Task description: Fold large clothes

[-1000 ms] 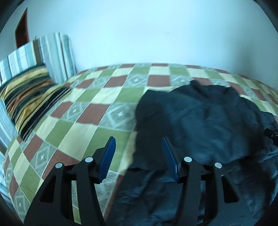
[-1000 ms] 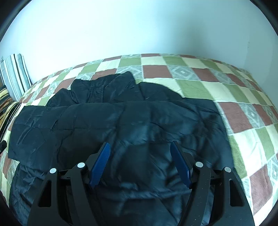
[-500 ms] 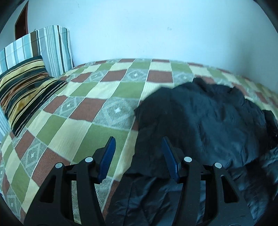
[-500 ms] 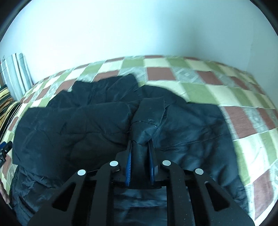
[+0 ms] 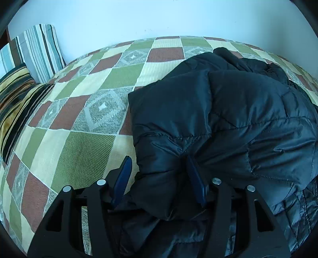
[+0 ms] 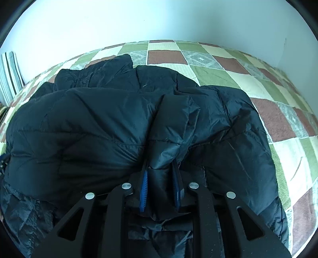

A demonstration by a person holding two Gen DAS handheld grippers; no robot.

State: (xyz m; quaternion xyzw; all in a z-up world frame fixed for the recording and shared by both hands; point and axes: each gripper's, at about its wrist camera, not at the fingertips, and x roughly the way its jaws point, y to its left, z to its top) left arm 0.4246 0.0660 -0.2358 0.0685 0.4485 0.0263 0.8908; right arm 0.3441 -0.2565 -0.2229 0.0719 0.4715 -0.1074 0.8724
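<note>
jacket (image 6: 103, 123) lies on bed (image 5: 83, 142) | right gripper (image 6: 160, 178) fingers clamped on a raised fold | left gripper (image 5: 159, 174) fingers apart around edge | both corners should be lifted evenly

The left gripper (image 5: 159, 176) has moved over the jacket's (image 5: 218, 119) edge.

Pretty clearly a bedroom in someone's home. There's a bed (image 5: 83, 127) covered with a checkered green, cream and brown bedspread (image 6: 224, 65), striped pillows (image 5: 37, 49) propped at one end, and a plain pale wall (image 5: 139, 17) right behind it.
</note>
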